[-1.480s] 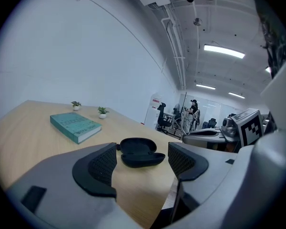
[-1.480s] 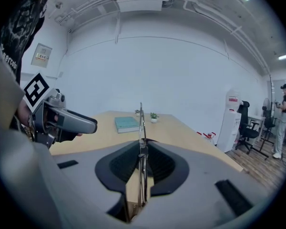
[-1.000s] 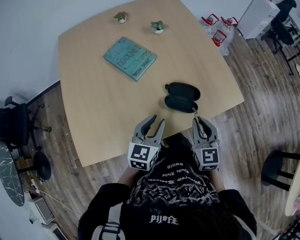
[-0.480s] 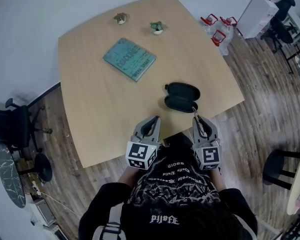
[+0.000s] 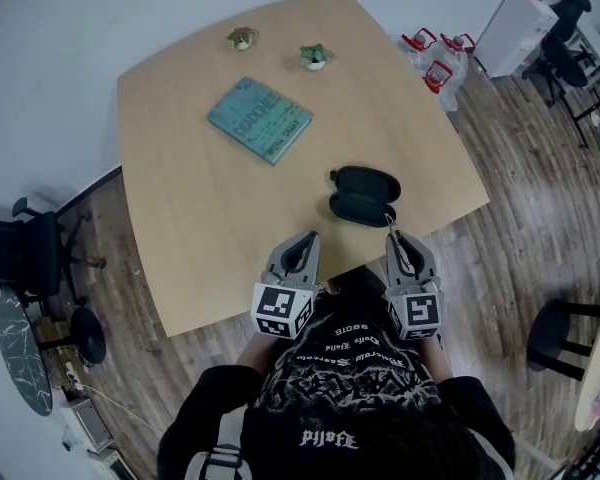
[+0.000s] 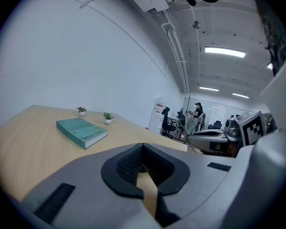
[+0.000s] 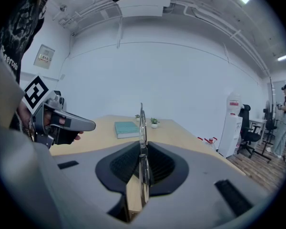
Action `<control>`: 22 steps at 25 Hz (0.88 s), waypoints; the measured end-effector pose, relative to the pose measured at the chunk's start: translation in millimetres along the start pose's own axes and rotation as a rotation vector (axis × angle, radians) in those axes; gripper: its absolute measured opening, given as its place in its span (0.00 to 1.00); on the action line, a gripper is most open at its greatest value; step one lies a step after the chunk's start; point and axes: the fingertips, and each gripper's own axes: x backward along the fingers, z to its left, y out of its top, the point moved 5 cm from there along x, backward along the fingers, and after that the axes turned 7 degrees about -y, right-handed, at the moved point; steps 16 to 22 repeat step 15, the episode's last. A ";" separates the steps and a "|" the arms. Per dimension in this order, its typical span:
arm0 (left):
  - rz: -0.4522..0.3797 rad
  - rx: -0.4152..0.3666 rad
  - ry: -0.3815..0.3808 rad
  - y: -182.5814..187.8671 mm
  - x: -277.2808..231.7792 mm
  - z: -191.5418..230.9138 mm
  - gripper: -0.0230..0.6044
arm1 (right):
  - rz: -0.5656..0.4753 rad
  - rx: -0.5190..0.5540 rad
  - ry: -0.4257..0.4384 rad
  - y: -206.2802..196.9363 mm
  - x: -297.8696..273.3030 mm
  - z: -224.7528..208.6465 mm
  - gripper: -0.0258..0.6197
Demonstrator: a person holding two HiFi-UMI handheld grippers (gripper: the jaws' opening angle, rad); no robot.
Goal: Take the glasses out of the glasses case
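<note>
The black glasses case (image 5: 363, 195) lies open on the wooden table (image 5: 200, 218), near its front right edge. My right gripper (image 5: 394, 232) hovers just in front of the case, shut on the glasses (image 5: 405, 256). In the right gripper view the glasses (image 7: 142, 142) stand edge-on as a thin clear lens between the jaws. My left gripper (image 5: 310, 238) is over the table's near edge, left of the right one, and shut with nothing in it. In the left gripper view its jaws meet over bare table, and the right gripper (image 6: 219, 140) shows at the right.
A teal book (image 5: 259, 119) lies towards the far side of the table. Two small potted plants (image 5: 242, 36) (image 5: 316, 55) stand at the far edge. Office chairs and a wooden floor surround the table. Red-handled items (image 5: 438, 68) sit on the floor at the right.
My left gripper's jaws, open a second ago, have closed on nothing. Both hands and the glasses stay where they were.
</note>
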 end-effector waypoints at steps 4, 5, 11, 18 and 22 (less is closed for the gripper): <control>0.004 -0.006 0.002 -1.1 -2.1 0.4 0.04 | -0.002 -0.003 -0.003 -1.4 -1.1 -1.6 0.12; 0.004 -0.007 0.002 -1.1 -2.5 0.3 0.04 | -0.002 -0.004 -0.004 -1.7 -1.2 -2.0 0.12; 0.010 -0.013 0.002 -0.6 -3.8 1.1 0.04 | -0.001 -0.007 -0.008 -2.4 -2.2 -2.8 0.12; 0.016 -0.012 0.001 -0.6 -6.4 1.6 0.04 | -0.001 -0.007 -0.008 -1.8 -4.1 -4.5 0.12; 0.016 -0.012 0.001 -0.6 -6.4 1.6 0.04 | -0.001 -0.007 -0.008 -1.8 -4.1 -4.5 0.12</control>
